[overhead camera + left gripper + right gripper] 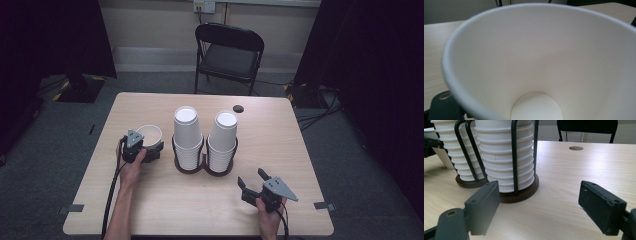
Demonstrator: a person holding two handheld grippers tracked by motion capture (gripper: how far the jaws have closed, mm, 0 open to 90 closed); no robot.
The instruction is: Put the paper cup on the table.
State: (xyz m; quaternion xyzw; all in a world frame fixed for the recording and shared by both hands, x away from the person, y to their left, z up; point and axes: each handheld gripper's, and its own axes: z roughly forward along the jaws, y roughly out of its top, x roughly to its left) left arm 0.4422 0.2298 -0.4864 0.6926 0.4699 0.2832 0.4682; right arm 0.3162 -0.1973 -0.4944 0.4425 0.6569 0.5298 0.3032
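A single white paper cup (150, 135) stands mouth up on the table (280, 145), left of the cup rack. My left gripper (142, 150) reaches it from the near left side. In the left gripper view the cup's inside (544, 57) looms close, and one black jaw lies against its outer wall at the bottom left; the other jaw is hidden behind the cup. Two stacks of upside-down white cups (187, 135) (223, 137) sit in a black wire rack (514, 157) on brown bases. My right gripper (256, 181) (539, 205) rests open near the front right, empty, pointing at the rack.
A round hole (238, 108) (576, 148) is set into the tabletop behind the stacks. A black folding chair (227, 50) stands beyond the far edge. Dark curtains hang at both sides. Bare tabletop lies between the rack and my right gripper.
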